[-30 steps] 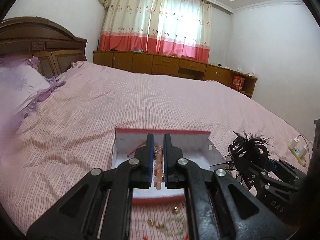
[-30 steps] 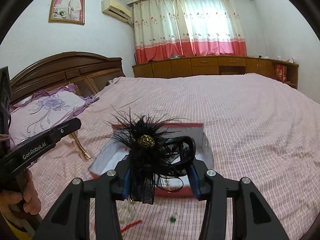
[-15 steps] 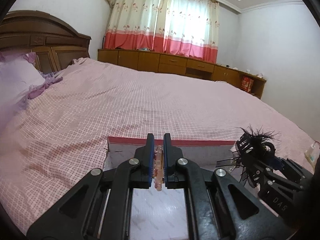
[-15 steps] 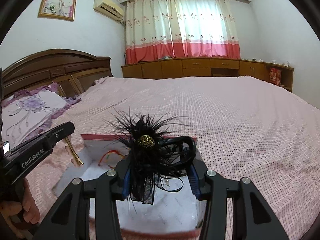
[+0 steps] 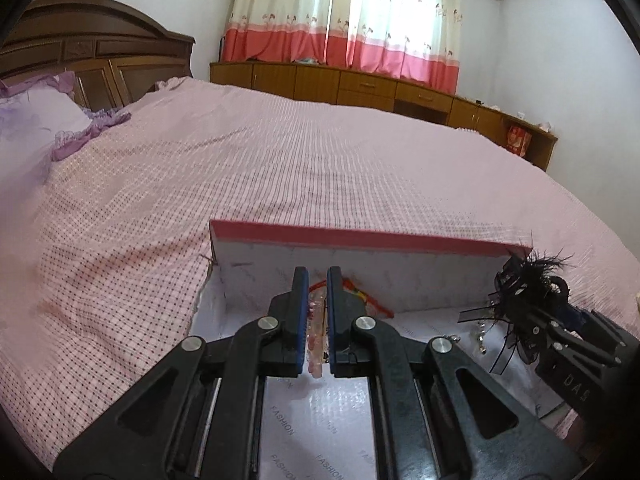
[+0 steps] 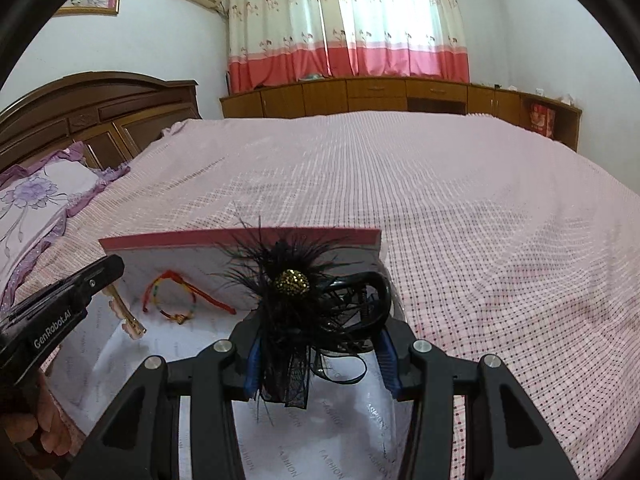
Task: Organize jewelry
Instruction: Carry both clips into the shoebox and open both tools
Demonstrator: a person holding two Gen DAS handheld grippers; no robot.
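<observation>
A white box with a red rim (image 5: 360,238) (image 6: 240,238) lies open on the pink bed. My left gripper (image 5: 317,280) is shut on a pale pink hair stick (image 5: 316,332) and holds it over the box floor; the stick's gold end (image 6: 134,326) shows in the right wrist view. My right gripper (image 6: 320,344) is shut on a black feather hair clip (image 6: 296,292) above the box's right part; the clip also shows in the left wrist view (image 5: 528,284). A red cord bracelet (image 6: 176,296) lies inside the box by its far wall.
The pink checked bedspread (image 5: 280,160) stretches beyond the box. Purple pillows (image 6: 36,192) and a wooden headboard (image 6: 100,116) are at the left. A low wooden cabinet (image 6: 400,92) runs under the curtained window.
Both grippers have moved forward and down over the open box with their items still held. The box now fills the lower view and the bracelet inside shows.
</observation>
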